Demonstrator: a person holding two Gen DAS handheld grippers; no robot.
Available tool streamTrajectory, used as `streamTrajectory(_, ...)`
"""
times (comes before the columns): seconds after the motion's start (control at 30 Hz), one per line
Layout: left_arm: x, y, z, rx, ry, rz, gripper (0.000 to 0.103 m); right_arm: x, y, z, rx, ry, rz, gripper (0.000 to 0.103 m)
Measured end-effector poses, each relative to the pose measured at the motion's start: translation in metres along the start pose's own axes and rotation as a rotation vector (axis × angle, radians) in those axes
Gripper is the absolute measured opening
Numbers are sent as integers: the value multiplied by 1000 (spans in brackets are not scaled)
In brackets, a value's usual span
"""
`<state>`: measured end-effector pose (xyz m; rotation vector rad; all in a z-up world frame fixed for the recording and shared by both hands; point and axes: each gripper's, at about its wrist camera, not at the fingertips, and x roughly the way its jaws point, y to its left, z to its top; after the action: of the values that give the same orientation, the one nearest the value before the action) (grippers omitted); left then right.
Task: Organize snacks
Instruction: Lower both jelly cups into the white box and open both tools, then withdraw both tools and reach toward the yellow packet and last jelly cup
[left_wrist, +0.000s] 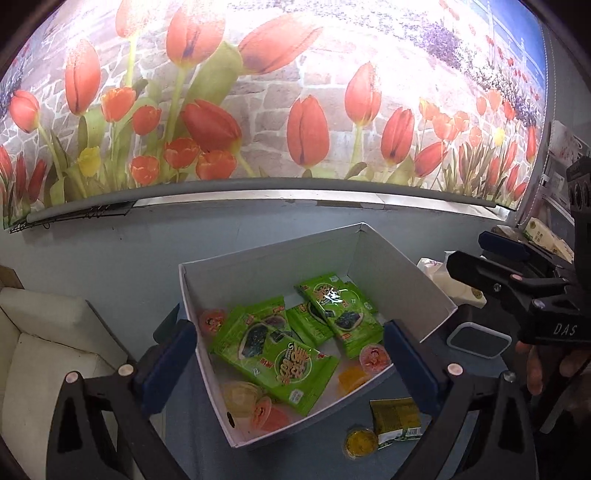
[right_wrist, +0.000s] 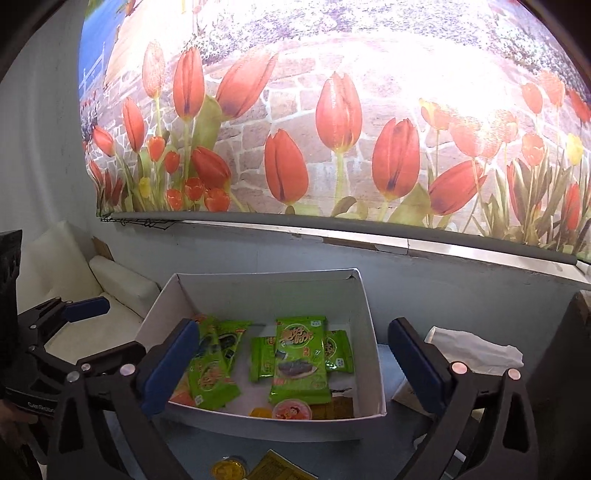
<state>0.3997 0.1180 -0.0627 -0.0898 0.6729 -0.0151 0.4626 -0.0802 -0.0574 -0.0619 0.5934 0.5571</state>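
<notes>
An open white box (left_wrist: 280, 258) (right_wrist: 258, 291) on the blue table holds several green seaweed snack packets (left_wrist: 280, 358) (right_wrist: 301, 365) and small jelly cups, among them a pink one (left_wrist: 375, 356) (right_wrist: 291, 410). Outside it, near the front, lie a yellow jelly cup (left_wrist: 361, 441) (right_wrist: 228, 469) and an olive-green packet (left_wrist: 397, 417) (right_wrist: 277, 470). My left gripper (left_wrist: 291, 369) hangs over the box's near side, open, nothing between its blue pads. My right gripper (right_wrist: 293, 363) also stands open and empty over the box's front edge. Each shows in the other's view, the right gripper (left_wrist: 480, 254) and the left gripper (right_wrist: 99, 328).
A white cushioned seat (left_wrist: 48, 350) stands left of the table. A white plastic bag (right_wrist: 472, 354) (left_wrist: 458, 284) and a white-rimmed dark tray (left_wrist: 478, 339) lie right of the box. Behind runs a grey ledge (left_wrist: 258, 190) under a tulip wall mural.
</notes>
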Motion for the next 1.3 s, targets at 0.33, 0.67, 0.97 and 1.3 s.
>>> streamTrajectory(0.33,-31,-16,4,31,-60,35,103,-15,4,-11,20,4,10,103)
streamTrajectory(0.67,-91,-16,-38,-58,-99,-27,103,-77,5,-62,-32,-18,82,103)
streamTrajectory(0.97,-152,-52,-129,-2,-87,-59,103,-46,4,-158,-143,181,134,103)
streamTrajectory(1.3,-212,-80,-219,4,-47,-39,103,29,14,-188,-98,278,106,103)
